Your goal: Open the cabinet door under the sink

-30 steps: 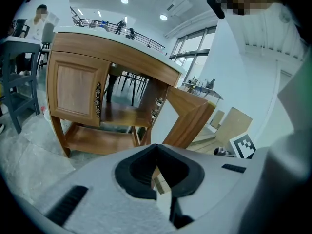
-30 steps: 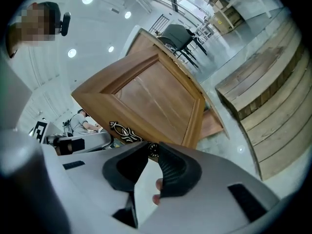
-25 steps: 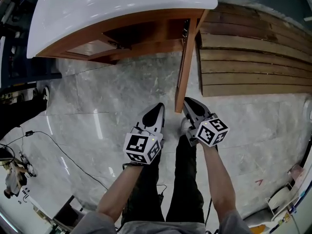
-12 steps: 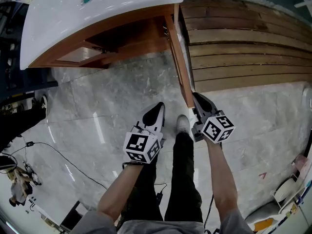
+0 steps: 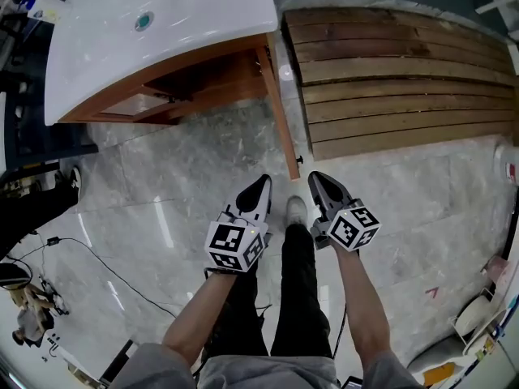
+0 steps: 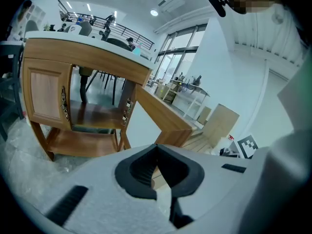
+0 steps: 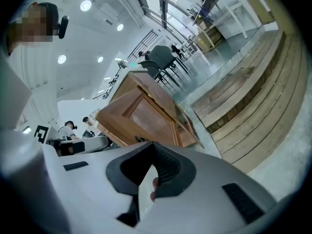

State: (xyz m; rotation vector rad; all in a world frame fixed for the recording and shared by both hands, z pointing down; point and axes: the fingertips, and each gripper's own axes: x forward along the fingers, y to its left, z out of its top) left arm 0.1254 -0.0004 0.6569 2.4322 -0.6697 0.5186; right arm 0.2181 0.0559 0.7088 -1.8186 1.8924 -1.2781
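The white sink [image 5: 186, 14] sits on a wooden cabinet [image 5: 203, 75] at the upper left. Its right door [image 5: 280, 120] stands swung wide open, edge-on towards me, with a small knob [image 5: 299, 160] near its free end. My right gripper [image 5: 313, 177] is shut and empty, just right of and below that end, apart from it. My left gripper [image 5: 263, 179] is shut and empty, left of the door's end. In the left gripper view the open cabinet [image 6: 97, 113] shows a bare shelf, and the door [image 6: 163, 118] juts forward. The door's panel [image 7: 146, 113] fills the right gripper view.
Wooden decking boards [image 5: 397, 79] lie right of the cabinet. The person's shoe [image 5: 297, 209] and legs stand between the grippers on the marble floor. A black cable [image 5: 105, 270] runs across the floor at the left. The cabinet's left door [image 6: 46, 99] is closed.
The right gripper, which was at the door's free edge, has come away from it. The door stands swung farther out. The left gripper has stayed put.
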